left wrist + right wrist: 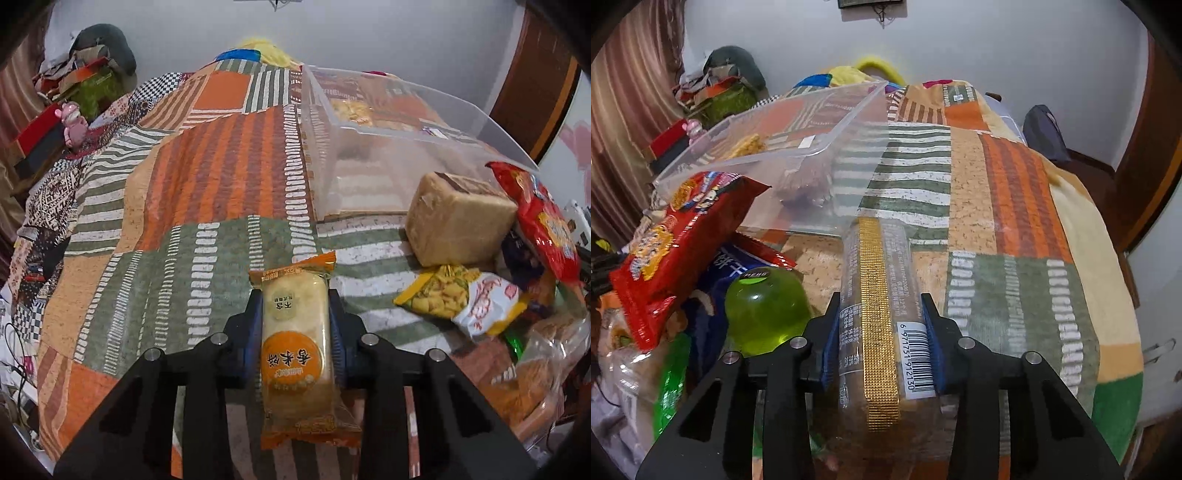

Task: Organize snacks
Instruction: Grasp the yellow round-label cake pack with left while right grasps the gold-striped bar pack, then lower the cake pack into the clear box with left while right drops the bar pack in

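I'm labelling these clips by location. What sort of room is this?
Most likely a bedroom in a home: a patchwork quilt covers what looks like a bed, curtains hang at the side, and clothes are heaped against the wall.

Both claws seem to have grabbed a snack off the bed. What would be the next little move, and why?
Probably lift both and carry them toward the clear bin. The left claw is shut on the rice cracker pack, the right claw on the long clear packet. The bin sits just ahead on the quilt, open and mostly unfilled, while a pile of snacks waits beside it.
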`<action>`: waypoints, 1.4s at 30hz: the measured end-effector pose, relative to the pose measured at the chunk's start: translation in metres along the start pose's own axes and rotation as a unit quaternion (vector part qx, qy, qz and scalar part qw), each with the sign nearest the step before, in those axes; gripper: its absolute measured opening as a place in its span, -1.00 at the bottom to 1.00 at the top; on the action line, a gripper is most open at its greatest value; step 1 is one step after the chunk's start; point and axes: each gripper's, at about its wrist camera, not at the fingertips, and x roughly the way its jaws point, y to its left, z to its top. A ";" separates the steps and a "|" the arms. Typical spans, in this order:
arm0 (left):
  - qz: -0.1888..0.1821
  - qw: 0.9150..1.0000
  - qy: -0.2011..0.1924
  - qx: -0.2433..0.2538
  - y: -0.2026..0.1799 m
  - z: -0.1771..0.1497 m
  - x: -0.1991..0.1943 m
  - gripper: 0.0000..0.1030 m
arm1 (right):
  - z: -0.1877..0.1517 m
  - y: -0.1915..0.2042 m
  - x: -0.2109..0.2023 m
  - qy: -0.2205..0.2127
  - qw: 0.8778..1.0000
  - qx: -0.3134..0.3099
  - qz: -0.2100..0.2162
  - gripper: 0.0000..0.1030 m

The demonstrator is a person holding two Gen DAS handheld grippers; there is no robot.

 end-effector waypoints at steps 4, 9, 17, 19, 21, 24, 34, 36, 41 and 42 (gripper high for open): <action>-0.001 1.000 -0.012 -0.006 0.000 -0.001 -0.012 -0.37 | -0.003 -0.001 -0.011 -0.010 1.000 0.010 0.002 -0.34; -0.006 0.999 -0.042 -0.007 -0.002 0.010 -0.036 -0.37 | 0.003 0.002 -0.027 -0.031 0.999 0.011 -0.002 -0.35; -0.018 0.996 -0.092 0.003 -0.013 0.039 -0.066 -0.37 | 0.028 0.009 -0.056 -0.081 0.997 0.001 -0.011 -0.35; -0.021 0.995 -0.101 0.006 -0.018 0.047 -0.069 -0.37 | 0.036 0.010 -0.061 -0.093 0.996 0.003 -0.001 -0.35; -0.023 0.994 -0.108 0.010 -0.022 0.055 -0.071 -0.37 | 0.046 0.014 -0.064 -0.107 0.994 0.000 0.000 -0.35; -0.025 0.992 -0.120 0.017 -0.029 0.068 -0.073 -0.37 | 0.058 0.021 -0.067 -0.125 0.992 -0.002 0.005 -0.35; -0.044 0.988 -0.146 0.036 -0.055 0.111 -0.067 -0.37 | 0.093 0.039 -0.051 -0.143 0.989 -0.019 0.021 -0.34; -0.048 0.988 -0.145 0.038 -0.060 0.121 -0.061 -0.37 | 0.099 0.042 -0.042 -0.139 0.990 -0.018 0.027 -0.35; -0.062 0.989 -0.130 0.041 -0.067 0.139 -0.038 -0.37 | 0.112 0.047 -0.013 -0.119 0.992 -0.017 0.034 -0.34; -0.062 0.989 -0.126 0.042 -0.069 0.143 -0.032 -0.37 | 0.115 0.046 -0.007 -0.112 0.993 -0.015 0.037 -0.34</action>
